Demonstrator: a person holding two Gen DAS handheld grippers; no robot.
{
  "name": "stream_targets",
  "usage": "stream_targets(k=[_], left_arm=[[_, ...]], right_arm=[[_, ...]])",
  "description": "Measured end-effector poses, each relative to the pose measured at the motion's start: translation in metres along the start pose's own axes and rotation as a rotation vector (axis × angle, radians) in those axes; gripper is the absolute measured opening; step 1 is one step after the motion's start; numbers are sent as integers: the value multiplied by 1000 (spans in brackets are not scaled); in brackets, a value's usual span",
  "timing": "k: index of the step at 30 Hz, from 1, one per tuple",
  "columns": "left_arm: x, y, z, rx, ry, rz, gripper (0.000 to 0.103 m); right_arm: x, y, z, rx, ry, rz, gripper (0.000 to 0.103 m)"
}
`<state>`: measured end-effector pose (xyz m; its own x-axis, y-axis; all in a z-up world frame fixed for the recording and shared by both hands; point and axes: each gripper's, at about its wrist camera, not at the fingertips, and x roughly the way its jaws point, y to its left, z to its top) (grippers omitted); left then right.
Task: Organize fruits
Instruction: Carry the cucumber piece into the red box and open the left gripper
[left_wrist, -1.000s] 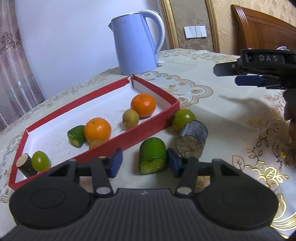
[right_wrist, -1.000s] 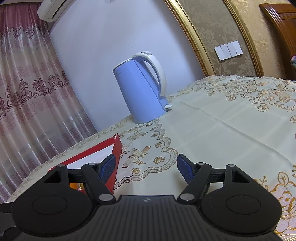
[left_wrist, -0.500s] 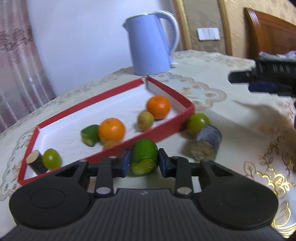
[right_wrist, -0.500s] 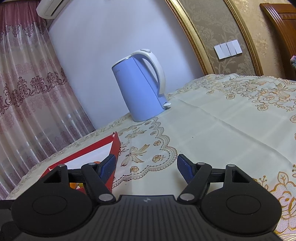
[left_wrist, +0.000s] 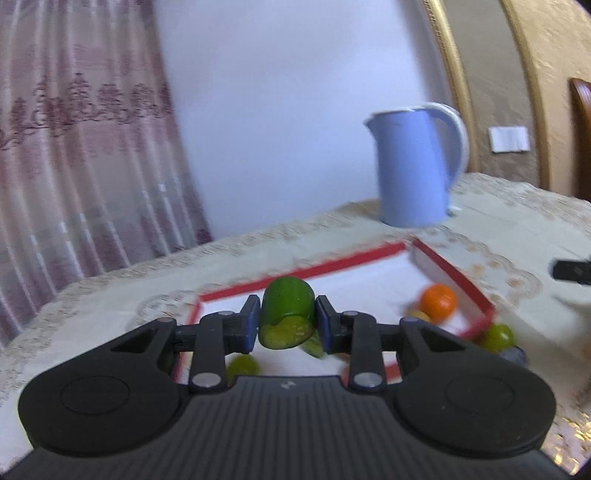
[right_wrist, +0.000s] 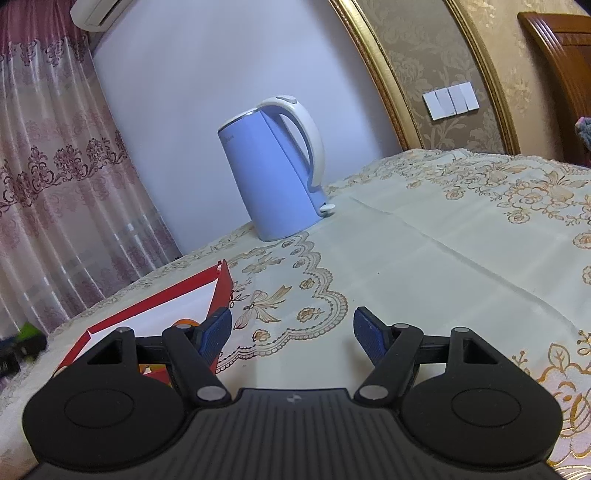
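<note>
My left gripper (left_wrist: 286, 325) is shut on a green cut fruit piece (left_wrist: 286, 315) and holds it in the air over the red-rimmed white tray (left_wrist: 452, 275). In the tray I see an orange (left_wrist: 437, 300), a small green fruit (left_wrist: 242, 366) and another green piece (left_wrist: 314, 345) below the fingers. A green round fruit (left_wrist: 498, 336) lies outside the tray's right corner. My right gripper (right_wrist: 291, 332) is open and empty above the tablecloth, right of the tray's corner (right_wrist: 221, 280).
A blue electric kettle (left_wrist: 415, 166) stands at the back of the table, also in the right wrist view (right_wrist: 275, 170). A patterned cream tablecloth (right_wrist: 443, 258) covers the table. A dark piece (left_wrist: 511, 356) lies beside the outer green fruit. Curtains hang on the left.
My left gripper closed on the green cut piece, lifted it off the table and carried it left over the tray. The right gripper barely moved.
</note>
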<state>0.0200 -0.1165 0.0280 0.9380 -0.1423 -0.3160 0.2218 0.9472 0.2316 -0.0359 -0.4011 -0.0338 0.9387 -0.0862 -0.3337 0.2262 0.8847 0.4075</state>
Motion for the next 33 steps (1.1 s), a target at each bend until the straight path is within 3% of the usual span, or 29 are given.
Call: stream_targets(k=[8,11,14,16,17,18,21,25,29,33], left_arm=[[54,41,14,-89,76,75,31],[77,45,9,-77,108,88,37],[94,47,2,-86,144,76,50],[99,46,-4,-88,153,90,75],[99,47,-7,-89,148,97,80],[97,47,-9,-88,139,98,86],[81,50,-10,-79,112,93,90],[46,61,-16,-89,49,92,101],[13,79,-32,-104,25,105,103],[-6,96,-53,-138,59,119,103]], right_arm=[[-1,6,0,-36,-4,-7,73],[0,7,0,-36,3,-8,73],[1,6,0,-32,9,-6,73],[2,5,1,-29,16,-3,73],[3,6,1,-30,19,-2,72],[3,6,1,-35,21,1,73],[1,14,-1,-73,23,13,73],[-10,39,-11,-176,57,86,73],[-27,73,-28,-328,86,125,73],[-31,100,-43,-454,125,137,72]])
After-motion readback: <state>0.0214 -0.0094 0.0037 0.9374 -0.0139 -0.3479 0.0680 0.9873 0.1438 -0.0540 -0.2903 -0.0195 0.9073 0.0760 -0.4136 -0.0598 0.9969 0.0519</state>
